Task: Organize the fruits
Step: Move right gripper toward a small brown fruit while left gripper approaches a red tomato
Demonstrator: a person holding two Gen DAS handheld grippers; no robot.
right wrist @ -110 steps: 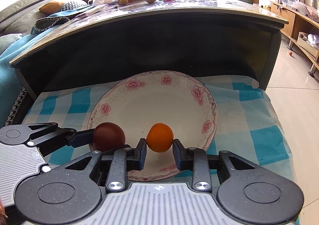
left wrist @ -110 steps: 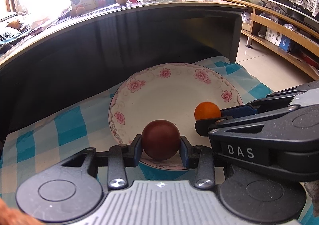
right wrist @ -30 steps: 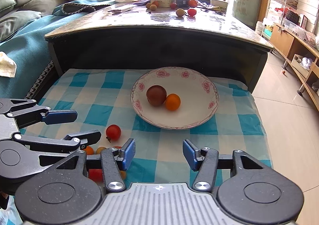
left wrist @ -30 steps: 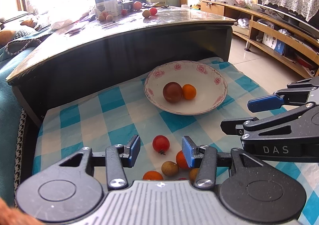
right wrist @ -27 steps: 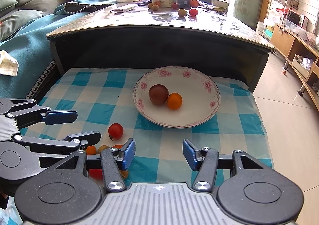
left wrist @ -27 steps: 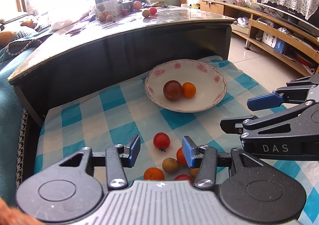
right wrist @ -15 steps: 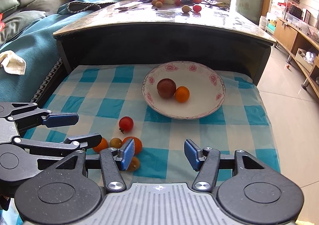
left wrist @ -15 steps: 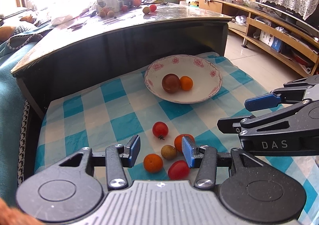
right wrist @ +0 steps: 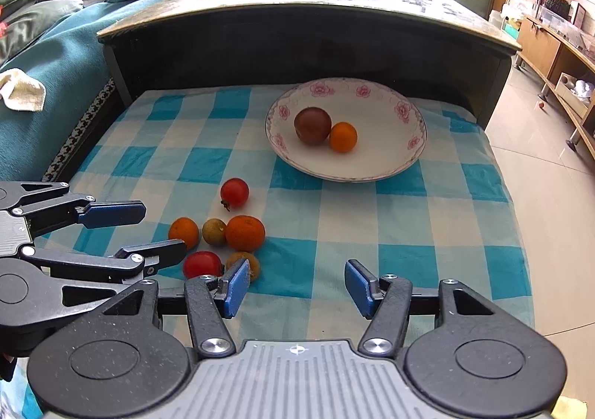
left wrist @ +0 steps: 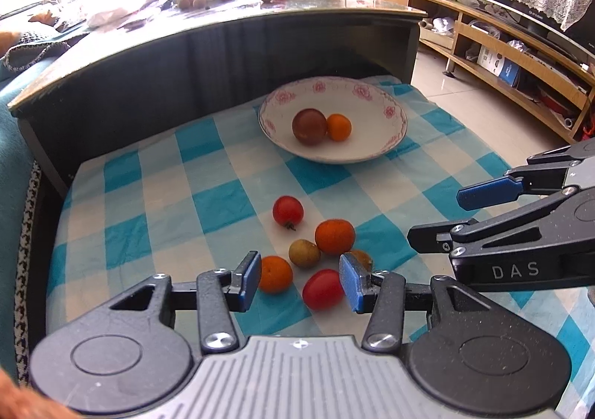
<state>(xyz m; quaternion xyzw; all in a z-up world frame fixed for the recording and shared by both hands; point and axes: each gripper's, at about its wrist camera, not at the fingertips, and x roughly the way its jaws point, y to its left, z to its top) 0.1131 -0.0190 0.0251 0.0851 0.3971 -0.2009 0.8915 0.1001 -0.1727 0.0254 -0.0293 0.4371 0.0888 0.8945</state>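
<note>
Both grippers withdrawn from white floral plate (left wrist: 394,144); left gripper (left wrist: 299,279) and right gripper (right wrist: 293,287) fingers wide open, empty. Loose red cherry tomato (left wrist: 322,289) near-centre: lower, centre fingers, close gently.

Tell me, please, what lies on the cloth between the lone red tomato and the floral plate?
Nothing: in both wrist views, only bare checked cloth separates the red tomato from the plate.

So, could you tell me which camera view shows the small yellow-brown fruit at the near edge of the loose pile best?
The right wrist view: the yellow-brown fruit is mostly visible there. In the left wrist view the left gripper finger covers most of it.
</note>
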